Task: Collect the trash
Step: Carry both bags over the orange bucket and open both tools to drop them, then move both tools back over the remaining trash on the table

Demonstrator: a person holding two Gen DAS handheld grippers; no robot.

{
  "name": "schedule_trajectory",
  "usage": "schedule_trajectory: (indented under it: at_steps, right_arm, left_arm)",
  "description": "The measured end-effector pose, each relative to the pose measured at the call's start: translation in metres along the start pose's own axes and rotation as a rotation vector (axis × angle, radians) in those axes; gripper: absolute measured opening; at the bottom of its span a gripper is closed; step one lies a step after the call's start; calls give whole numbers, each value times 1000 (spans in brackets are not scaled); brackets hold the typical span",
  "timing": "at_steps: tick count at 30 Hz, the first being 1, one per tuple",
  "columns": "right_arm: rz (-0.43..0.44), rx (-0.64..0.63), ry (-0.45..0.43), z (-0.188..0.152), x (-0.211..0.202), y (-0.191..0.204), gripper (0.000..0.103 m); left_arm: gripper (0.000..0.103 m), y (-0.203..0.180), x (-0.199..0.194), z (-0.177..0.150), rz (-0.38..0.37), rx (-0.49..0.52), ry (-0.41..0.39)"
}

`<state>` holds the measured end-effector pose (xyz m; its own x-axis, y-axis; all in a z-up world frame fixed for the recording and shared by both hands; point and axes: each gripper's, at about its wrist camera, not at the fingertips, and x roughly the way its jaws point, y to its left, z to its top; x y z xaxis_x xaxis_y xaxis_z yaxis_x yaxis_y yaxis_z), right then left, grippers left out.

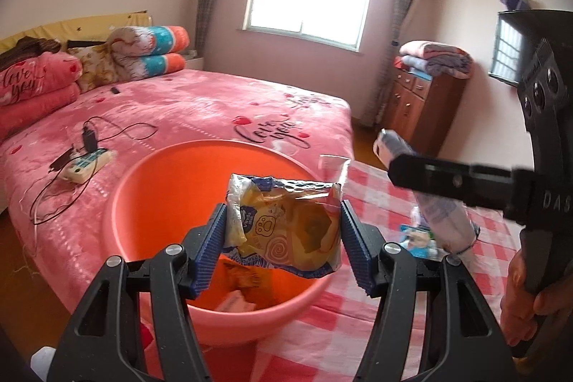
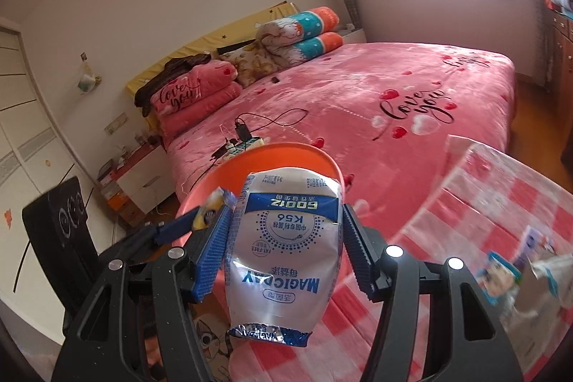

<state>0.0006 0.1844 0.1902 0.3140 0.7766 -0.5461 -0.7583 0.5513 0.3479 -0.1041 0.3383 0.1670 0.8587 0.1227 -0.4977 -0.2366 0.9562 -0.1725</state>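
The left gripper (image 1: pixel 283 224) is partly open, its blue pads clamped on a crumpled yellow wrapper (image 1: pixel 283 224) held above the orange basin (image 1: pixel 150 181). The right gripper (image 2: pixel 284 249) is likewise partly open and grips a white and blue pouch (image 2: pixel 284 249), upside down, just short of the basin's rim. The basin stands on the checked counter (image 1: pixel 358 310). Scraps lie in its bottom, partly hidden by the wrapper. Another wrapper (image 2: pixel 501 278) on the counter is blurred.
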Motion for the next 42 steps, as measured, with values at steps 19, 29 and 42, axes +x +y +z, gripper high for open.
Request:
schedule_trajectory:
  at_steps: [19,29,42]
  right_arm:
    - [-56,113,-68,-13,10,-30,92]
    - [-150,247,-137,-53,-44,-77,95]
    - [-268,278,-171,-99,-84,-103,95]
  left_arm:
    - [85,15,9,-13,128,1,-5]
    - [90,-19,6,-20,88,54,-7]
    - [90,-76,6,-30,11,146,20]
